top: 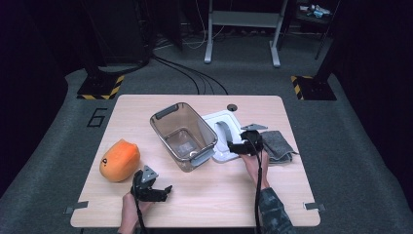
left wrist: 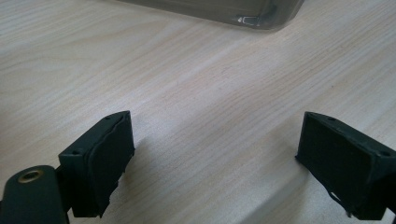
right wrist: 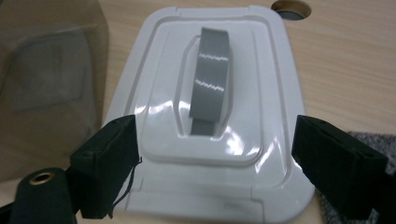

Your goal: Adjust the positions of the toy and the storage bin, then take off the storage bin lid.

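A clear plastic bin (top: 182, 136) stands open in the middle of the wooden table (top: 204, 195). Its white lid (top: 219, 124) with a grey handle (top: 222, 130) lies flat just to the bin's right. My right gripper (top: 233, 146) hovers at the lid's near edge, open. In the right gripper view the jaws of the right gripper (right wrist: 215, 163) stand wide apart over the lid (right wrist: 154, 70), with the handle (right wrist: 210, 88) ahead and nothing between them. My left gripper (top: 165, 191) rests open near the front edge; the left gripper (left wrist: 215, 163) is over bare wood, and the bin's corner (left wrist: 247, 16) is ahead.
An orange plush fruit (top: 119, 160) lies at the table's left. A folded grey cloth (top: 280, 144) sits right of the lid, by my right hand. A round cable hole (top: 232, 107) is behind the lid. The bin wall (right wrist: 46, 84) stands left of the right gripper.
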`<state>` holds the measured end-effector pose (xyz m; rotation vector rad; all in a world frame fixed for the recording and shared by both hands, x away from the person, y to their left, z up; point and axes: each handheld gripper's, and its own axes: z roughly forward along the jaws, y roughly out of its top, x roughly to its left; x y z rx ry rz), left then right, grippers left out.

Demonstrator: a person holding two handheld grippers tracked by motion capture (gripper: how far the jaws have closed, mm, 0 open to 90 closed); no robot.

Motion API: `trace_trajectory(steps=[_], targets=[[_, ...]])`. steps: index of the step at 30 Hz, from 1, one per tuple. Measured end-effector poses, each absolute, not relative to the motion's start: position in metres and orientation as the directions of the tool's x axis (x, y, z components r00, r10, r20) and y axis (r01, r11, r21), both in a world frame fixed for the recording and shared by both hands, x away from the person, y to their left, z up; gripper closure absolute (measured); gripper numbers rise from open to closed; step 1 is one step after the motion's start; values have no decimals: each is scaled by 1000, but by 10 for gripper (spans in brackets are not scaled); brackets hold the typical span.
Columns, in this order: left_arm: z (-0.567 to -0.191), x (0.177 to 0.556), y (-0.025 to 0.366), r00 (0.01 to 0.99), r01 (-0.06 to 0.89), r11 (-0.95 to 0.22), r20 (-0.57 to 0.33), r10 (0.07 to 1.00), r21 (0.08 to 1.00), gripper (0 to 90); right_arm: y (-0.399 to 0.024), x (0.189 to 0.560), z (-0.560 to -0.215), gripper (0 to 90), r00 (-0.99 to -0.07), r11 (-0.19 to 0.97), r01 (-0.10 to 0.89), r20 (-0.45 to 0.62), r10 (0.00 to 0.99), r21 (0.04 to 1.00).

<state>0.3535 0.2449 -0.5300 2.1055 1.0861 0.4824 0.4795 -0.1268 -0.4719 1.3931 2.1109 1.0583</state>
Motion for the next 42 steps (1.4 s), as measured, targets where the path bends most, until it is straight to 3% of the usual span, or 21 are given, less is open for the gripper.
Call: trace_trajectory(steps=[10, 18, 31, 42], targets=[[-529, 355, 245, 585, 547, -405, 11, 811, 732, 103, -148, 420, -501, 47, -493, 296, 585, 41, 869, 755], [-520, 349, 248, 583, 529, -389, 11, 813, 754, 103, -163, 396, -523, 37, -505, 340, 584, 2, 863, 737], [-476, 337, 271, 573, 495, -357, 12, 820, 792, 103, -167, 389, -527, 36, -505, 351, 593, -5, 863, 725], [-435, 346, 338, 438, 491, -233, -7, 899, 839, 104, -169, 393, -528, 31, -518, 366, 599, -4, 855, 712]])
